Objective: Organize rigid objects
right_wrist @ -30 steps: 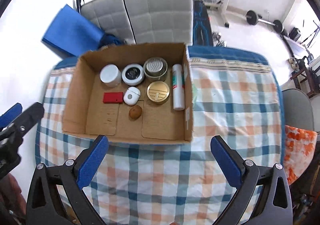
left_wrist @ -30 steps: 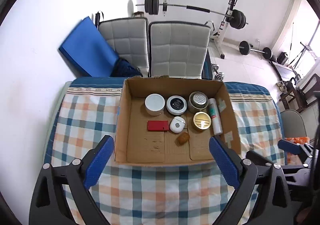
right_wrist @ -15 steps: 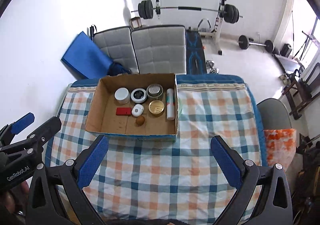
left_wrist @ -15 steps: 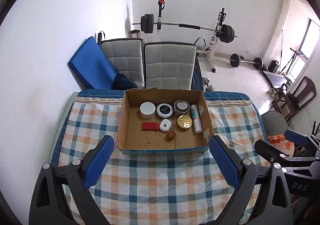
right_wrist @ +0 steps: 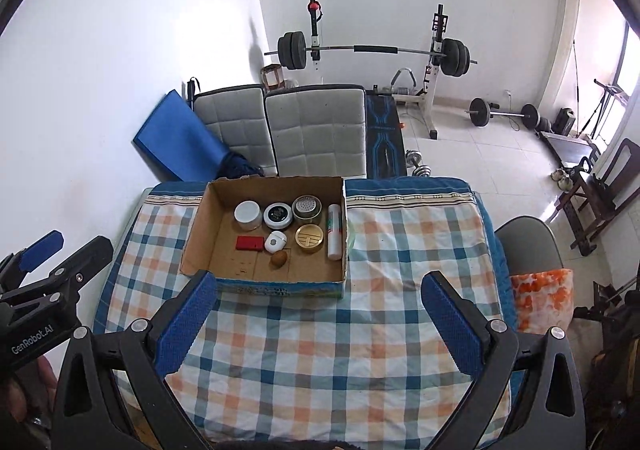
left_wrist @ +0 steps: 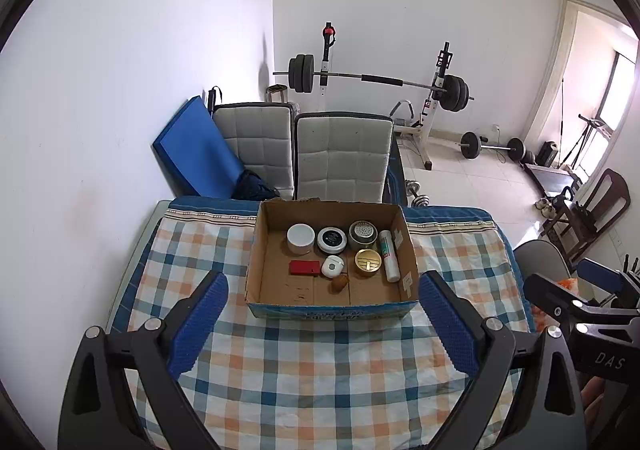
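Note:
An open cardboard box (left_wrist: 272, 278) (right_wrist: 200, 234) sits at the far middle of a table with a checked cloth (left_wrist: 320, 370) (right_wrist: 400, 250). Inside are a white-lidded jar (left_wrist: 300, 238), a black-topped jar (left_wrist: 331, 240), a metal tin (left_wrist: 363, 233), a gold tin (left_wrist: 368, 261), a white tube (left_wrist: 389, 255), a red case (left_wrist: 305, 267), a white oval case (left_wrist: 333, 266) and a brown nut-like object (left_wrist: 340, 283). My left gripper (left_wrist: 324, 326) is open and empty, held back from the box. My right gripper (right_wrist: 320, 326) is open and empty too.
Two grey padded chairs (left_wrist: 344, 157) and a blue mat (left_wrist: 196, 157) stand behind the table. A barbell rack (left_wrist: 380, 81) and weights are at the far wall. A grey chair with an orange cloth (right_wrist: 540, 298) is at the table's right edge.
Both grippers have pulled back and up from the box, which now looks smaller and farther. Both stay open. The box contents have not moved.

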A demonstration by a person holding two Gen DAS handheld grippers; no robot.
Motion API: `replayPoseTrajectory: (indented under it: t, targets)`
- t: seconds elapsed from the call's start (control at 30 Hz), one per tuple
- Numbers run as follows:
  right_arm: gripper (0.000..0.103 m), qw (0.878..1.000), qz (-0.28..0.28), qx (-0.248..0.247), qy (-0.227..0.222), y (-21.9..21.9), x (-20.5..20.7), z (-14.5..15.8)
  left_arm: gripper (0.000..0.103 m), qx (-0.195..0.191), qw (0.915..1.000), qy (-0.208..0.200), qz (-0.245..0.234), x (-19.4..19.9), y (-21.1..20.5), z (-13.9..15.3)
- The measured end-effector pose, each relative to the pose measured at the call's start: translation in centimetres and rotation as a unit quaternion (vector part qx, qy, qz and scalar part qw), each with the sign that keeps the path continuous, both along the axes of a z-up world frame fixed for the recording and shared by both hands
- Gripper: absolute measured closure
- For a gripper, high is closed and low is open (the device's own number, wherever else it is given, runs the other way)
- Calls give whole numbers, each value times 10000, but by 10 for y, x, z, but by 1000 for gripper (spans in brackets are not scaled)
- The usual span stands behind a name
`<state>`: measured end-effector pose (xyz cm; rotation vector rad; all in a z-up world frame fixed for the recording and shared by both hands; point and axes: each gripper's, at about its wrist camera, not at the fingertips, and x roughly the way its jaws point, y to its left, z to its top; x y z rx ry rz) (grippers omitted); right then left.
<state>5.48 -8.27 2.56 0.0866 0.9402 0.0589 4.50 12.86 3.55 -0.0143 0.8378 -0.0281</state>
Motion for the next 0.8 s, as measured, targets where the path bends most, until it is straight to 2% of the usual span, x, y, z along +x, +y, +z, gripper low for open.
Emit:
replayPoseTrajectory:
  t: [0.8]
  targets:
    - [0, 9994, -280, -132, -154, -7, -6, 0, 5, 102, 9999, -74, 0, -6, -2, 3]
